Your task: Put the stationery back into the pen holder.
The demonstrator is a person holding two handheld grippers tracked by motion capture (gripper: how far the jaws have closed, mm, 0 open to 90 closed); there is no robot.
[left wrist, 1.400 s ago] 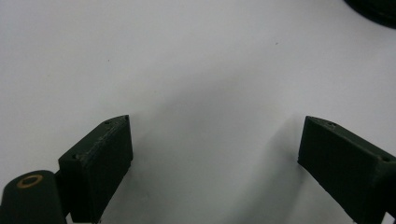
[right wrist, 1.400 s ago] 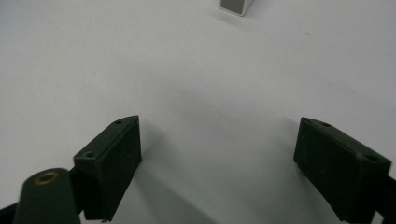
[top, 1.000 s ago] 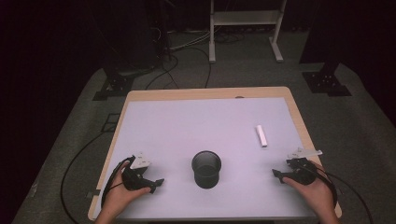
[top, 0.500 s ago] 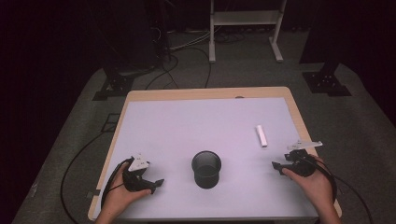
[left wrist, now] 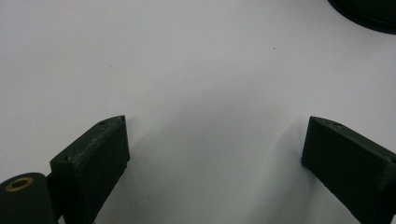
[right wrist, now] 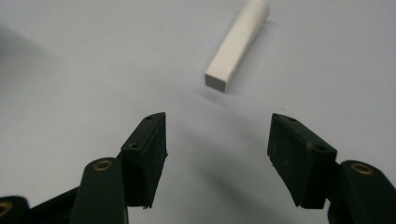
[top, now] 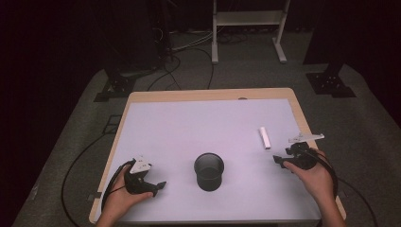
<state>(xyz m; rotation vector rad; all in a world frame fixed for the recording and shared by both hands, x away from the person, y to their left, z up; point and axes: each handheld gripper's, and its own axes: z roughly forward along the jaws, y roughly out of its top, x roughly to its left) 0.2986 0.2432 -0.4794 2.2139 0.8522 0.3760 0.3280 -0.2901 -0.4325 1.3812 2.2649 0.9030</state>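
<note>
A short white bar (top: 265,137) lies on the pale table (top: 189,123) at the right. In the right gripper view the white bar (right wrist: 237,44) rests just beyond the jaws, pointing away. My right gripper (top: 280,157) hovers close behind it, open (right wrist: 217,140); its jaws have just been closing a little with nothing between them. A black mesh cup (top: 208,170) stands upright near the table's front middle. My left gripper (top: 158,187) sits at the front left, jaws wide open (left wrist: 215,144) over bare table, with the cup's base (left wrist: 369,11) at the top right corner of its view.
The table's wooden rim (top: 208,94) borders the pale surface. Behind it on the dark floor are cables (top: 179,61), black stand bases (top: 331,82) and a white frame (top: 246,28). A cable (top: 75,170) trails off the table's left side.
My right hand has lifted and moved forward toward the white bar, and its jaws look slightly narrower. The left hand, the cup and the bar have stayed put.
</note>
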